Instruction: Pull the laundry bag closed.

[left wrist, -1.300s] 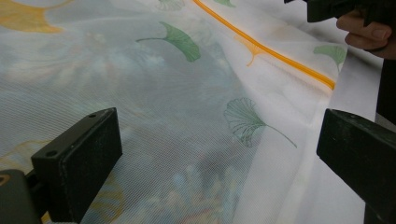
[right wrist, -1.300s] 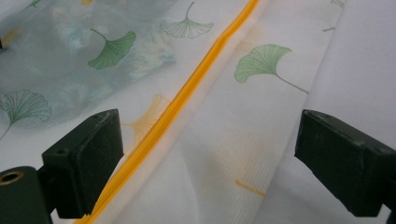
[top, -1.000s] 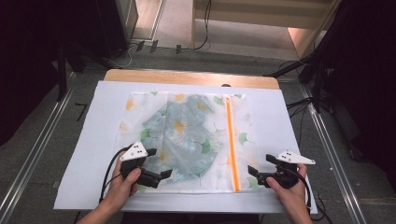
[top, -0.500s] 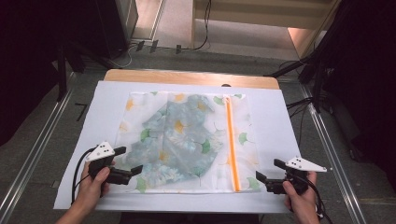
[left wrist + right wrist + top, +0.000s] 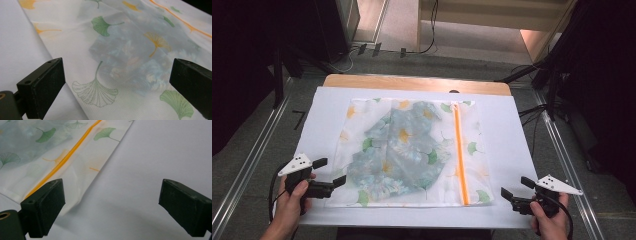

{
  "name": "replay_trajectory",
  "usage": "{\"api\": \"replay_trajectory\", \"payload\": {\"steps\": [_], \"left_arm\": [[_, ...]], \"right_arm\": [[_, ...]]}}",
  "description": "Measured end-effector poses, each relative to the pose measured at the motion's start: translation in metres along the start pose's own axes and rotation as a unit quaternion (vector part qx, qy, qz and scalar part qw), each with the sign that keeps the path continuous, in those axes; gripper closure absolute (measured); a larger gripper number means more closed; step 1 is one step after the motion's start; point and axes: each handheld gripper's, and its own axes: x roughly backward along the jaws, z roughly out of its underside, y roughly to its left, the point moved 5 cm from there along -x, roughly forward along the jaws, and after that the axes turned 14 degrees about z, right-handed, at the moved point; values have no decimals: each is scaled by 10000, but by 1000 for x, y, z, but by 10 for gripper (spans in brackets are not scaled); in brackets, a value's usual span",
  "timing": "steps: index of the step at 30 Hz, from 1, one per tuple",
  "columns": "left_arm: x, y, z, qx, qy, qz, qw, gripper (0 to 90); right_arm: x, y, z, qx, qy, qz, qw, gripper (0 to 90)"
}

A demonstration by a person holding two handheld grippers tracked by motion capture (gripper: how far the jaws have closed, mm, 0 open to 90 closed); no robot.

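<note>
At the table's near edge, around seven o'clock in the high view, the left gripper [image 5: 328, 172] sits with its jaws spread wide, holding nothing. Its tips lie just beside the near left corner of the mesh laundry bag [image 5: 412, 150], one jaw over the bare white table cover [image 5: 512, 130] and the other at the bag's edge. From the left gripper view the same gripper [image 5: 117, 82] frames the bag's [image 5: 120, 50] ginkgo-leaf print between its parted jaws, with a bluish folded garment [image 5: 140, 60] showing through the mesh; whether either jaw touches the fabric cannot be told.

Over at five o'clock the right gripper [image 5: 514, 189] is likewise wide open and empty, a little apart from the bag's near right corner. In the right gripper view, that gripper [image 5: 112, 202] has plain white cover between its jaws, and the bag's orange zipper [image 5: 67, 152] runs toward eleven o'clock beyond the left jaw.

The bag lies flat at the middle of the cover, its zipper [image 5: 459, 155] running from twelve to six along the right side.
</note>
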Motion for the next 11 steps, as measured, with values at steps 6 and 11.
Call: {"api": "replay_trajectory", "payload": {"steps": [6,11], "left_arm": [[2,4,-6,48,-176,-56,9998,2],[-5,3,-4,-2,-62,-80,9999,3]], "right_arm": [[1,-7,-2,-198,-91,300,9993,85],[-2,-4,-1,-144,-59,309,9994,86]]}}
